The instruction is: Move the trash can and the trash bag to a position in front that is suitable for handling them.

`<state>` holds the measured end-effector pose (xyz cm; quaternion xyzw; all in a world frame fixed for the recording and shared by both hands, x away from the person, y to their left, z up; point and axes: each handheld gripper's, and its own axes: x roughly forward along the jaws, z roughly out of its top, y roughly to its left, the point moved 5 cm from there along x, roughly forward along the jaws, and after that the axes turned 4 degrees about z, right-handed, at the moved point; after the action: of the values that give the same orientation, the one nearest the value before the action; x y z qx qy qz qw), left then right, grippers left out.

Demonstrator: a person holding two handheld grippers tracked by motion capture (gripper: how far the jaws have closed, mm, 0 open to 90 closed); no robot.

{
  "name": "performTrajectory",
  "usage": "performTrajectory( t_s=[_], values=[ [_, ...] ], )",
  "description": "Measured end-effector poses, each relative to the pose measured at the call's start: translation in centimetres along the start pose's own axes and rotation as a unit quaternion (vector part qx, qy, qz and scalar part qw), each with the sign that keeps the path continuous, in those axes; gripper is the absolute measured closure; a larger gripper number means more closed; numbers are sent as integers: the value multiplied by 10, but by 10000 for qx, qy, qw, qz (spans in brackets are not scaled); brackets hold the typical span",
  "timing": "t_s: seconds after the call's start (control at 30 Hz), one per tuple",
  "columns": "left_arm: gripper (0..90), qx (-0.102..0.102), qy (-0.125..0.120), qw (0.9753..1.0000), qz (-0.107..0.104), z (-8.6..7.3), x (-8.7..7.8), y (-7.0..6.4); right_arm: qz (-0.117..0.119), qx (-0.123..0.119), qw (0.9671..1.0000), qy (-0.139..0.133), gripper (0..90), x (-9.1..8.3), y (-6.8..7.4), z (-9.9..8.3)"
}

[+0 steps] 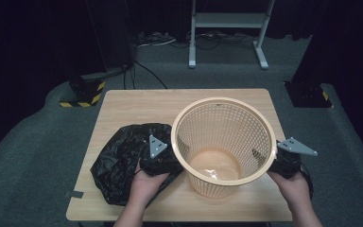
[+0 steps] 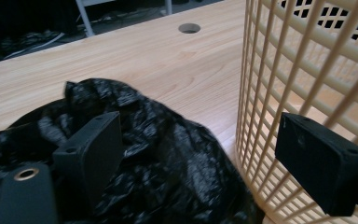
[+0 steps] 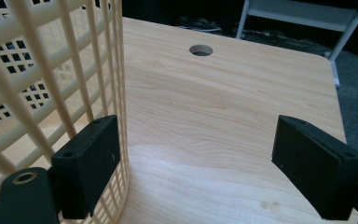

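Two items sit on the wooden table [image 1: 123, 101] in front of us: a cream lattice basket [image 1: 223, 144] and a crumpled black plastic bag [image 1: 118, 158].

Surroundings, as we log them: a round cable hole [image 3: 201, 50] in the tabletop toward its far edge; a white metal stand [image 1: 227, 28] on the grey floor beyond; loose cables [image 1: 156, 39] near that stand; two dark posts with yellow-and-black striped bases [image 1: 82, 97] at the far left and far right.

Basket: upright, open end up, right of centre, near our edge of the table. Bag: heaped just left of the basket, touching its lower wall in the left gripper view.

Left gripper [image 2: 193, 158]: jaws apart, holding nothing. We see one jaw over the bag and the other against the outside of the basket's lattice, so bag and basket wall both lie between them.

Right gripper [image 3: 196, 163]: jaws apart, holding nothing. One jaw stands just beside the basket's outer wall; the other is over bare wood, well clear. Basket lies to that gripper's left, between our two hands.
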<state>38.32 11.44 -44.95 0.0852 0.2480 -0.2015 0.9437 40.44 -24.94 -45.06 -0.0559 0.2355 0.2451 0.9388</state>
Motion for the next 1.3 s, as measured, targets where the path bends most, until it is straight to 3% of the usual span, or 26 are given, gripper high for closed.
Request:
performTrajectory(
  t_s=[0.2,0.53,0.93,1.1,1.3],
  values=[
    [151,-73,11,10000,51,-5,-7,10,92,-92,9999,40,146,7,14,3],
    [148,-173,-28,9998,105,-11,-13,21,114,-43,9998,130,126,12,17,0],
    [147,-208,27,9997,129,-23,-22,33,-20,229,9968,764,124,15,-1,-51],
    [147,-213,98,9996,124,-34,-27,40,-42,405,9927,1132,123,14,-6,-80],
    [147,-242,169,9994,183,-43,-34,51,-98,456,9877,1490,123,18,-5,-104]
  ],
)
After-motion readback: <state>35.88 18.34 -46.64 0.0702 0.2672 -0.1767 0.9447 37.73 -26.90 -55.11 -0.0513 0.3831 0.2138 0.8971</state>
